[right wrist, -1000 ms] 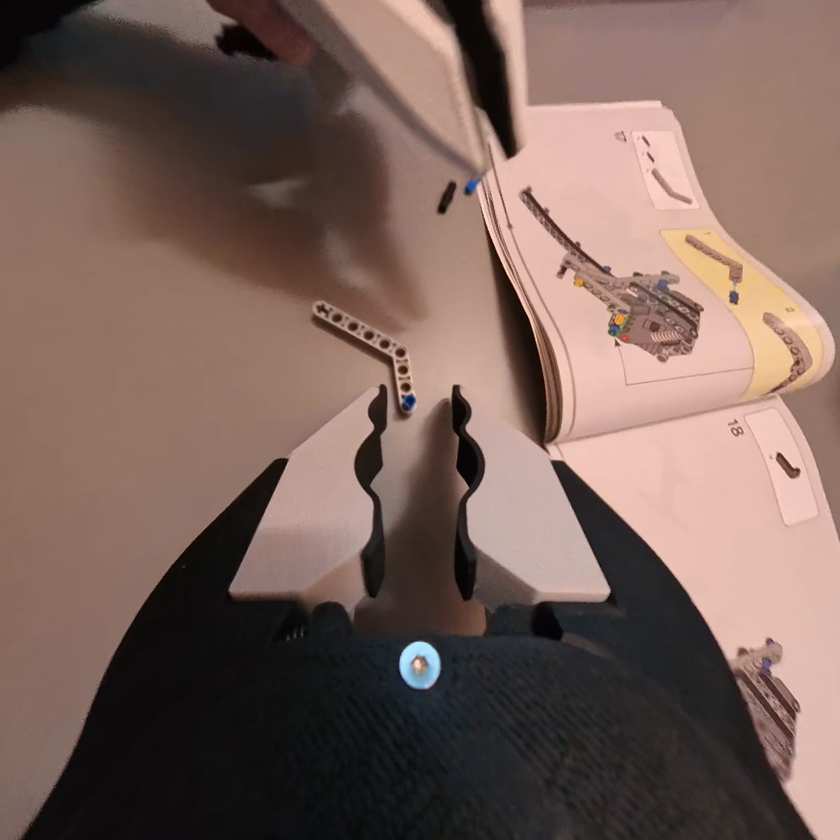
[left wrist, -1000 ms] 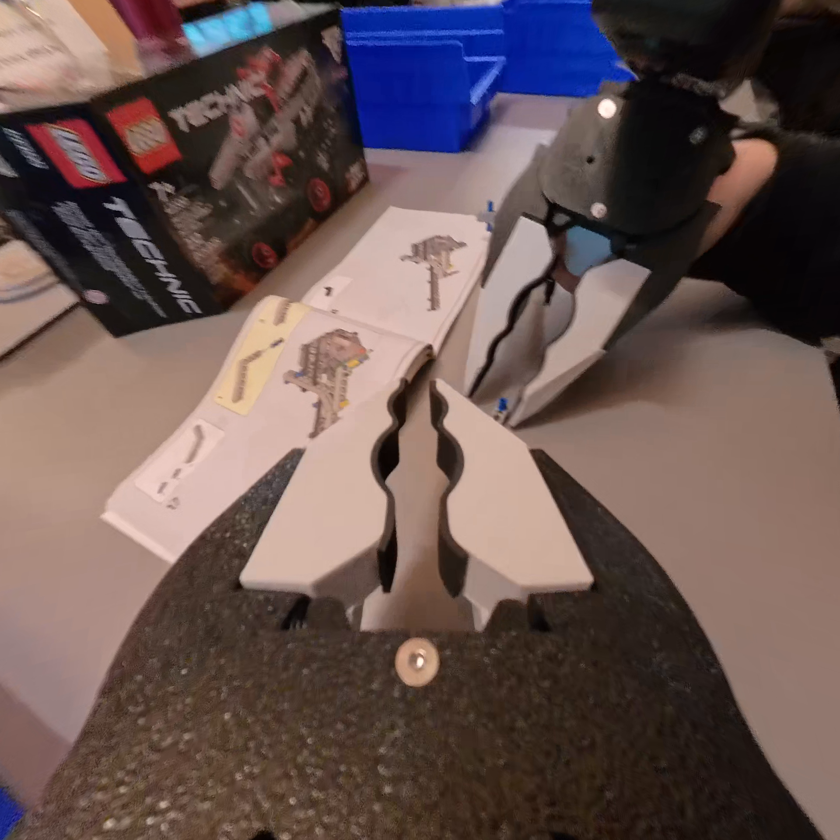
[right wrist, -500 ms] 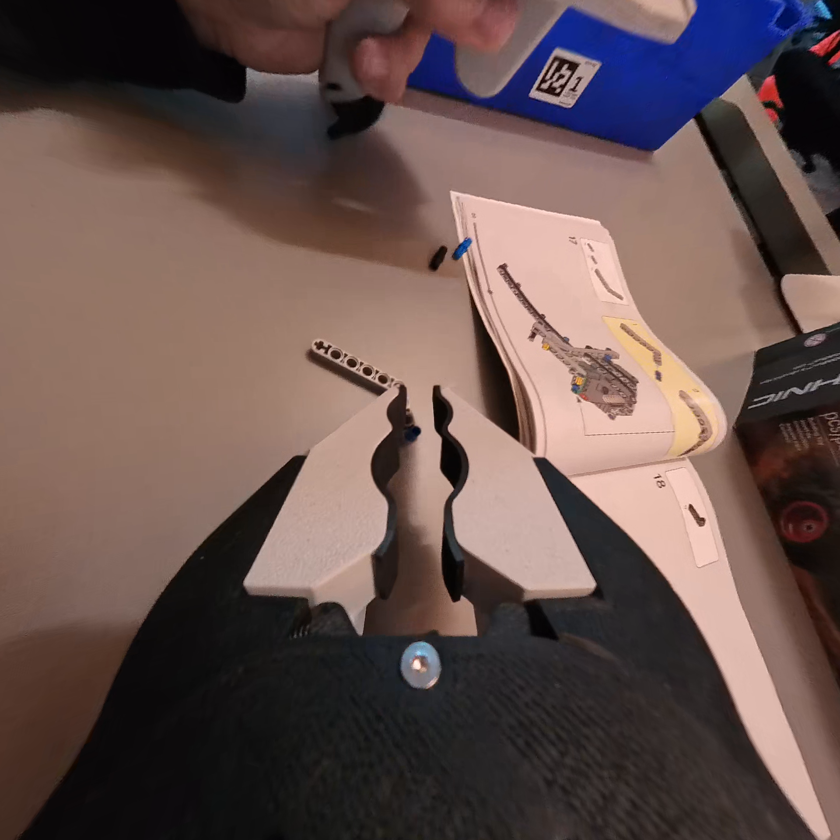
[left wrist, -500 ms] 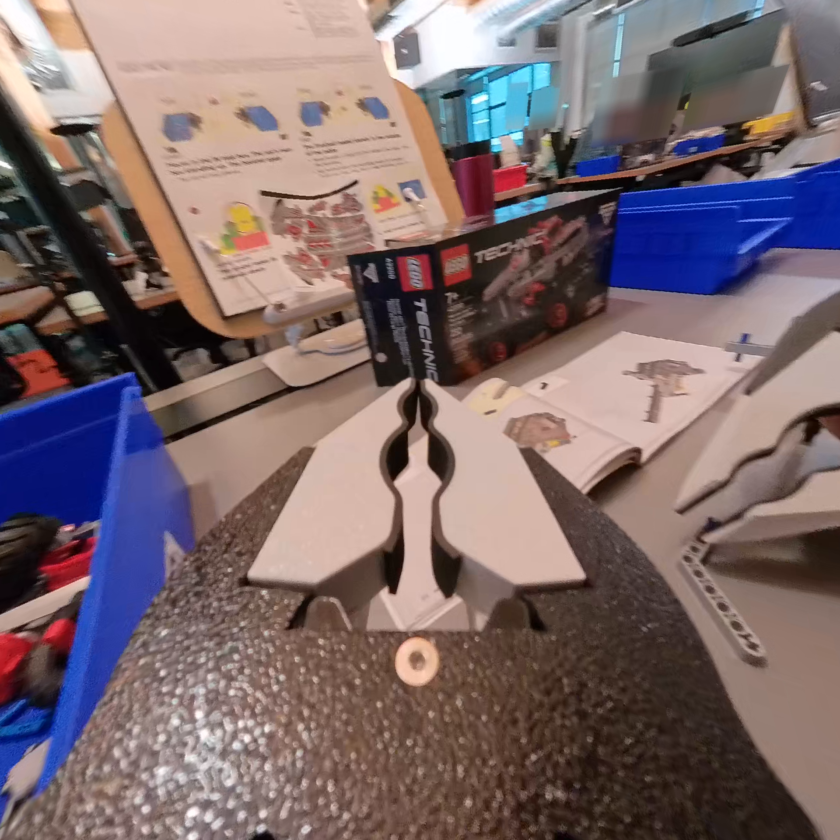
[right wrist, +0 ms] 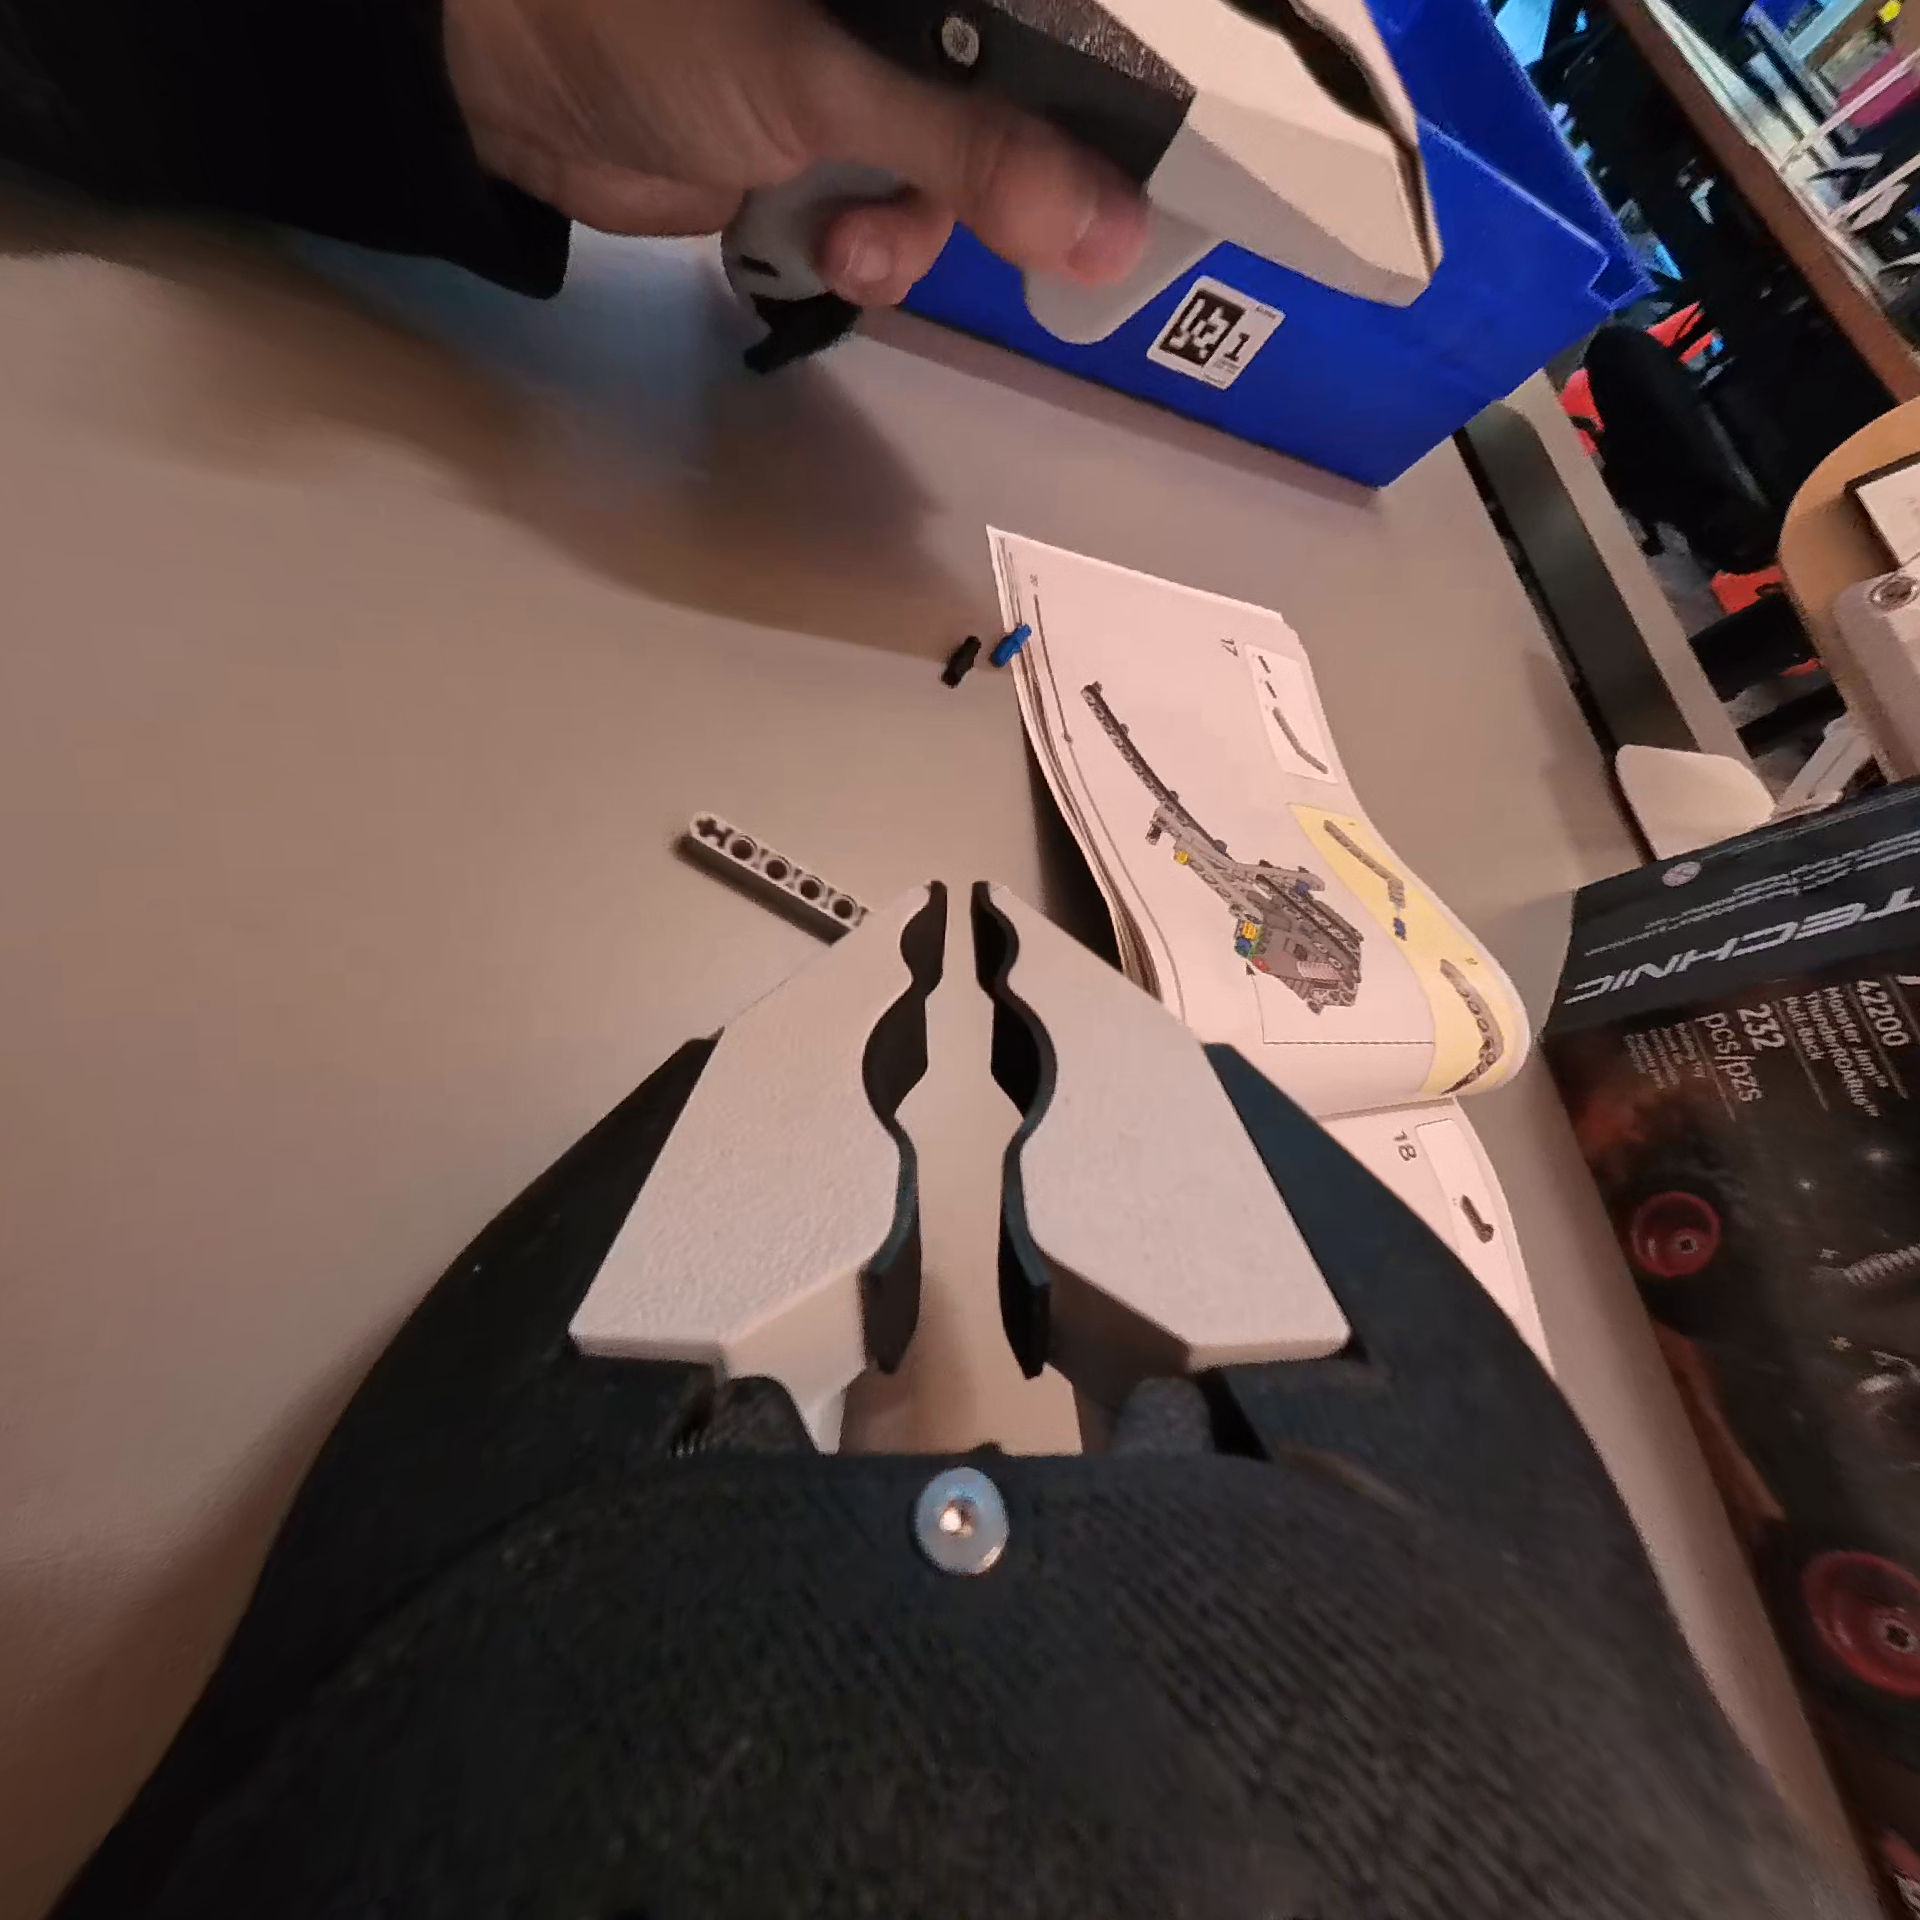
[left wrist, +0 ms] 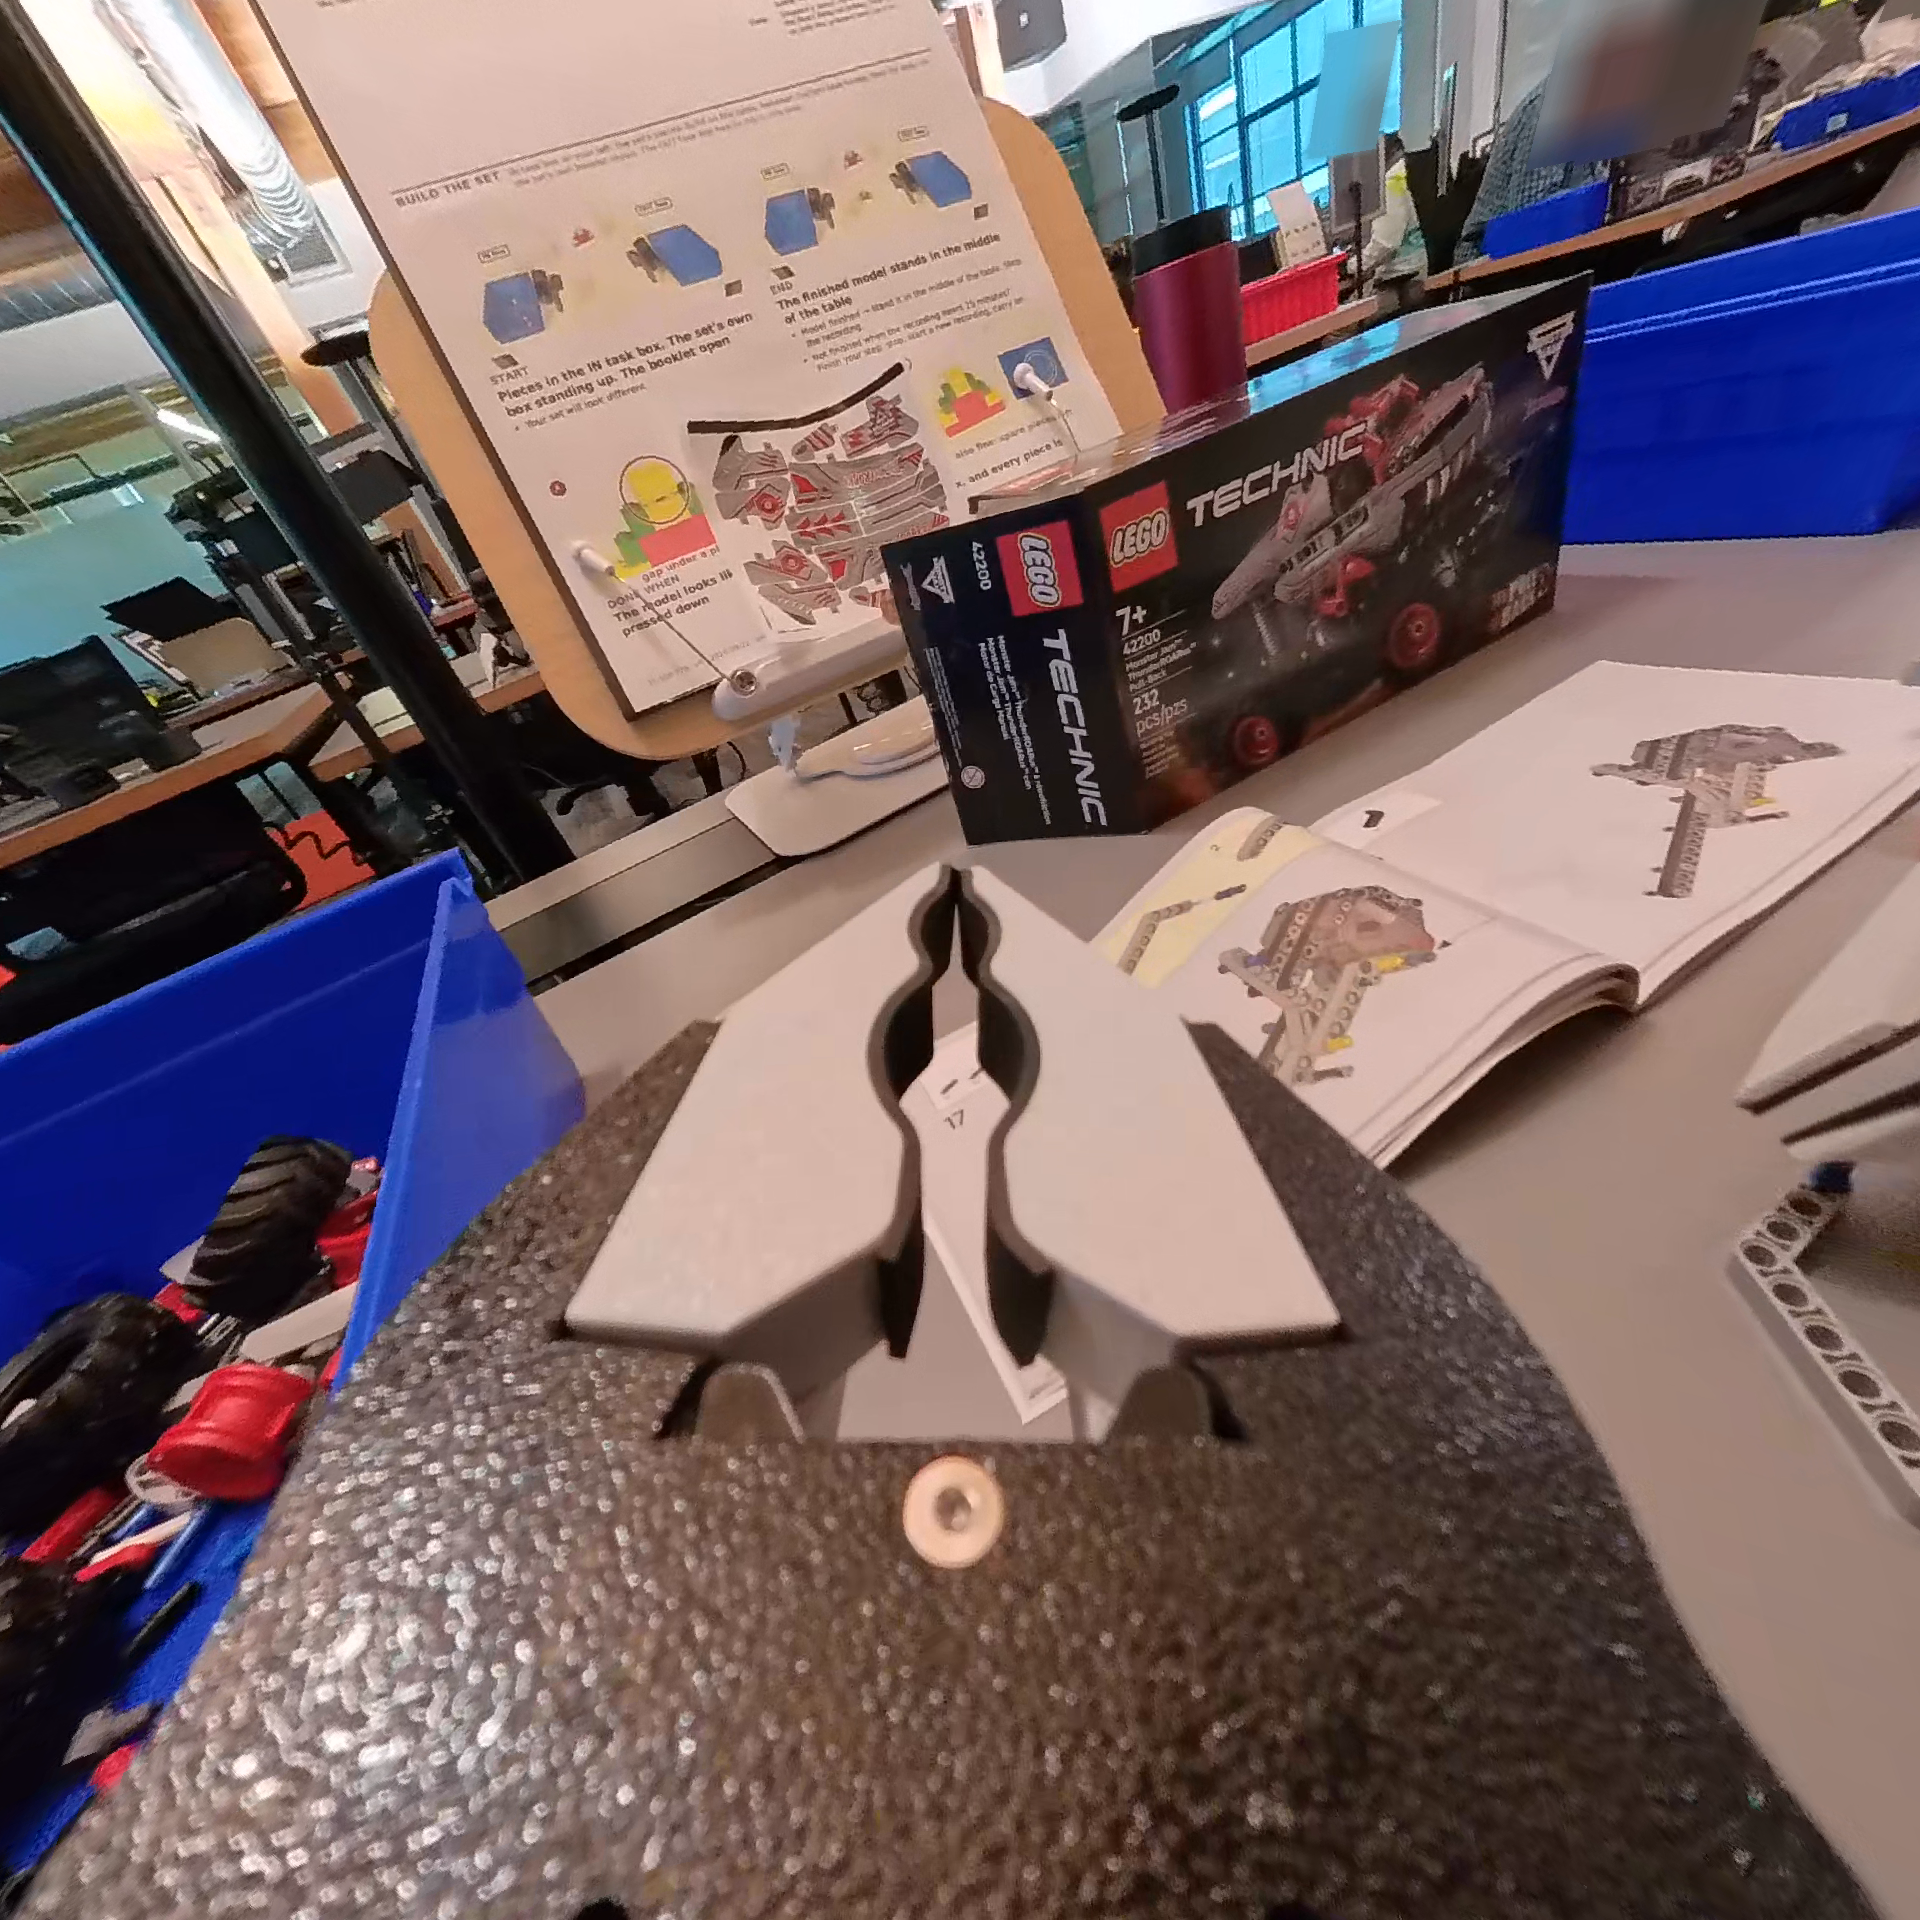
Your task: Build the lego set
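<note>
Our right gripper (right wrist: 958, 902): jaws nearly closed over bent grey beam (right wrist: 774, 876), grip hidden; cannot tell. Left gripper (left wrist: 956, 888): jaws narrow, empty. Risk: beam slides on table (right wrist: 364, 727), knocking loose pins (right wrist: 985, 652) ahead.

The left wrist view looks low across the table (left wrist: 1621, 1299) toward the box (left wrist: 1247, 613); the right wrist view tilts down, close. Both share the booklet (right wrist: 1236, 831) and beam (right wrist: 774, 871).
</note>
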Available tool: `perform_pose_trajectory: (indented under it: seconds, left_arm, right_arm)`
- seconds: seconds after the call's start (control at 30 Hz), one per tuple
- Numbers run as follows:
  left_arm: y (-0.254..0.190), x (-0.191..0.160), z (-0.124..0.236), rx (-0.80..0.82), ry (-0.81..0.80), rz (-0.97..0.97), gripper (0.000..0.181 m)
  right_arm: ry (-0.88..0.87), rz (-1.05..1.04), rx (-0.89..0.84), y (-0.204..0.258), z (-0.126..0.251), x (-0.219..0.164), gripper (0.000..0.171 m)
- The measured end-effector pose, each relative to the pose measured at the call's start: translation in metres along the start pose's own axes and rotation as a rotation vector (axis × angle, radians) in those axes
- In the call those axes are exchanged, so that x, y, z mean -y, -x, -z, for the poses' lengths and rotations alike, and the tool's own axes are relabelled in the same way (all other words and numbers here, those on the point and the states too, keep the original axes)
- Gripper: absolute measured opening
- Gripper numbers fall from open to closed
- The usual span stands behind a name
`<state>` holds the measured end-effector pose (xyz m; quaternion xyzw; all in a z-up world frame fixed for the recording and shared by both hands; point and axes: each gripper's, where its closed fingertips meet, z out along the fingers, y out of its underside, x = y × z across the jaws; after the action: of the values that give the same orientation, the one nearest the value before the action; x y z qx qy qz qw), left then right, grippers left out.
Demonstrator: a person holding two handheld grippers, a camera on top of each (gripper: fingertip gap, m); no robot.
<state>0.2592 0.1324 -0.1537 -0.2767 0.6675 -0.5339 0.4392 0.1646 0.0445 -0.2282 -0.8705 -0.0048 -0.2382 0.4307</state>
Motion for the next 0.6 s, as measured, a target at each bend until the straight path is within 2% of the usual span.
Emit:
perform_pose_trajectory:
  seconds: [0.43,0.6]
  left_arm:
    - [-0.010,-0.016,-0.005,-0.037,0.083,-0.064,0.000]
    - [-0.021,-0.037,-0.010,-0.083,0.184,-0.145,0.000]
  right_arm:
    - [0.031,0.056,0.003,0.006,-0.004,0.002,0.002]
    - [0.075,0.087,-0.001,0.007,-0.005,-0.002,0.003]
